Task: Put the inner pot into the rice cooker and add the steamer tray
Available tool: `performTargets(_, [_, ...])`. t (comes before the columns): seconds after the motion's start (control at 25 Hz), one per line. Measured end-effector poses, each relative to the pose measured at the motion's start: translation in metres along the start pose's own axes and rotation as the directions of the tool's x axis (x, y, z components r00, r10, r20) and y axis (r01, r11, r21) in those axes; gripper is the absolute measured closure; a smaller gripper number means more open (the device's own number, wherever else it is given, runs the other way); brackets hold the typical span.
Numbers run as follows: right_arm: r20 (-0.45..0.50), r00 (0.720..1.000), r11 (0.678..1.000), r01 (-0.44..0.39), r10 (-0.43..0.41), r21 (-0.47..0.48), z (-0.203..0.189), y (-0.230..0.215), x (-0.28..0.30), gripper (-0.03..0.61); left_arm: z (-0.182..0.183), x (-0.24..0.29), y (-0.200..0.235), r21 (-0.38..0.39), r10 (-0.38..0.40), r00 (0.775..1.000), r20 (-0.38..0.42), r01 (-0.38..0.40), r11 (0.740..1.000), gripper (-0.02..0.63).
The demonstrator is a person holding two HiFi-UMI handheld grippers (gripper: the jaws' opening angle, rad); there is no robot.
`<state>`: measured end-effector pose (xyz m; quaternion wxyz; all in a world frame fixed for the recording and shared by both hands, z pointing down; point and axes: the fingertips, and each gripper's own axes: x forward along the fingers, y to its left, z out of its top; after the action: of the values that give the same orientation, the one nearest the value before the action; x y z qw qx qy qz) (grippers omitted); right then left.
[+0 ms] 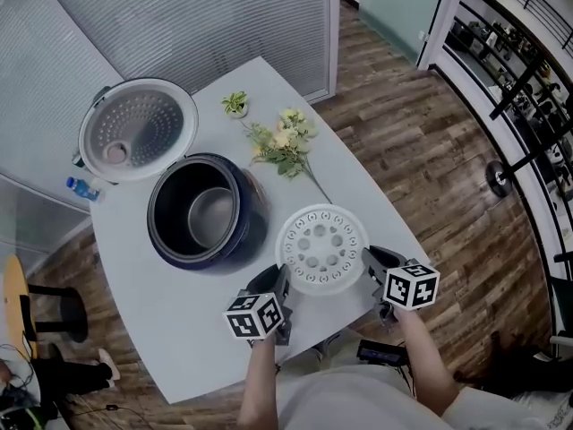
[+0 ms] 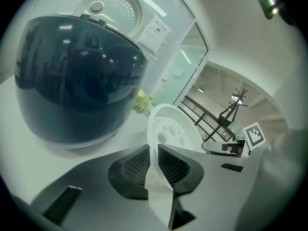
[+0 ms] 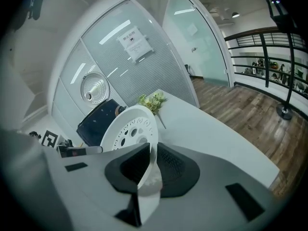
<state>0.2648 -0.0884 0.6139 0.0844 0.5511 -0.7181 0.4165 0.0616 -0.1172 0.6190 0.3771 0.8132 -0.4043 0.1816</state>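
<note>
In the head view, you are gripping the steamer tray between left tongs and right tongs, with the rice cooker beyond the left pair. The left gripper view, then the right, is showing only the thin rim pinched, so uneven lifting could twist it loose.

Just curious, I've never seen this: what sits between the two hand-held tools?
The white steamer tray: the left tool and right tool each pinch its rim, as the head view shows.

You will find no words or numbers you can read here. The paper notice on the glass wall carries print too small to make out. The left marker cube and right marker cube show only black-and-white square patterns.
</note>
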Motion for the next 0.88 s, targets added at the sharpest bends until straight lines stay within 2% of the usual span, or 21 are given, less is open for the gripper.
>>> performTargets(0.28, [0.055, 0.998, 1.0, -0.012, 0.012, -0.004, 0.023, 0.007, -0.013, 0.522, 0.021, -0.006, -0.013, 0.024, -0.011, 0.999, 0.032, 0.01, 1.0, 0.557])
performTargets(0.48, [0.136, 0.99, 0.997, -0.049, 0.041, 0.058, 0.044, 0.016, -0.022, 0.531, 0.04, -0.014, -0.02, 0.04, -0.024, 0.997, 0.072, 0.021, 0.999, 0.558])
performTargets(0.88, [0.225, 0.97, 0.993, -0.105, 0.093, 0.044, 0.074, 0.036, -0.036, 0.534, 0.067, -0.033, -0.031, 0.051, -0.037, 0.987, 0.156, 0.03, 0.998, 0.56])
